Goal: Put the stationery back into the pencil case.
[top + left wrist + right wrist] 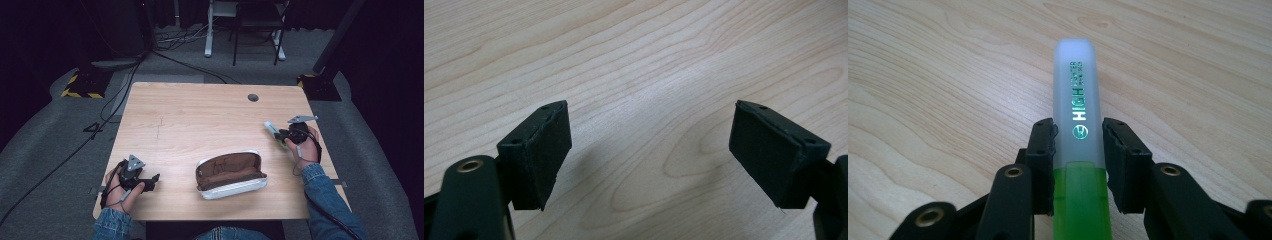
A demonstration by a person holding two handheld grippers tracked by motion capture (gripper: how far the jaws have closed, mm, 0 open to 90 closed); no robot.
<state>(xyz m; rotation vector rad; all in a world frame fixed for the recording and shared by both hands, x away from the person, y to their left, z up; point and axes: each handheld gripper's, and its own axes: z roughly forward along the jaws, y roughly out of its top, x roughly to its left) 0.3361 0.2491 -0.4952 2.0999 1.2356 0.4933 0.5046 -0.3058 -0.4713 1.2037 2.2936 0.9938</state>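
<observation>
My right gripper (1079, 145) clamps its matte black padded jaws on a highlighter (1079, 100), a flat-sided plastic stick with a frosted translucent cap and green barrel. It sits near the right edge of the pale wood-grain table (190, 110), its long axis running cap-first toward the far left corner. My left gripper (649, 150) gapes wide and empty near the front left corner.

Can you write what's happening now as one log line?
right gripper: shut on highlighter | left gripper: open, empty | case: open
</observation>
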